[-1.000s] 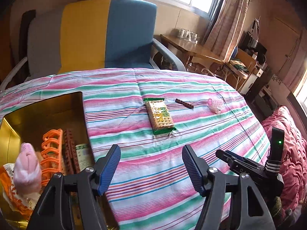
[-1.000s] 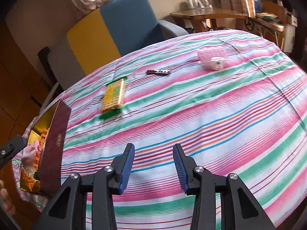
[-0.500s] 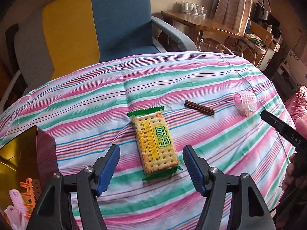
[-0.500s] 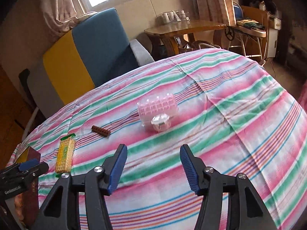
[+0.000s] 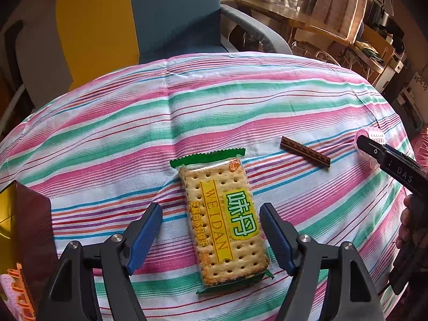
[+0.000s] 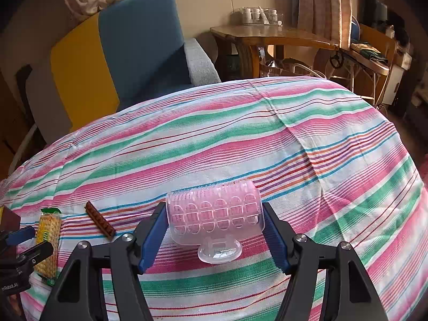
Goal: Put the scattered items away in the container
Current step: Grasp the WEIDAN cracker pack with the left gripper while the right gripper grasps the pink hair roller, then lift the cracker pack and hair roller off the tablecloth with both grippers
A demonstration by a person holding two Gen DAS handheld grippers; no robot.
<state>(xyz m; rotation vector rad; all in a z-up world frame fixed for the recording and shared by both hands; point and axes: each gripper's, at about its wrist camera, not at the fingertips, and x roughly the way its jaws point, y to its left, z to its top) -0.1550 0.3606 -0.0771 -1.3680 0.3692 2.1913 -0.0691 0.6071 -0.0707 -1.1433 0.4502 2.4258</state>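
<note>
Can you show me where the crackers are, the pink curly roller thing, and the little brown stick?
Crackers [image 5: 224,224]: left wrist view, middle of the packet.
Pink roller [image 6: 215,214]: right wrist view, middle of its barrel.
Brown stick [image 5: 305,155]: left wrist view, middle of its length.

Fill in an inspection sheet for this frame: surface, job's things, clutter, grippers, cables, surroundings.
Surface: striped cloth covering the table, a few creases.
Job's things: cracker packet lying flat; brown studded strip to its right; pink hair roller on its side; container at the left edge, with orange and pink items inside.
Clutter: nothing seen.
Grippers: left gripper open, fingers either side of the packet's near end; right gripper open, straddling the roller; contact cannot be judged.
Cables: a pale cord near the furniture at the far right, unclear.
Surroundings: blue and yellow armchair, wooden side table, curtains.
</note>
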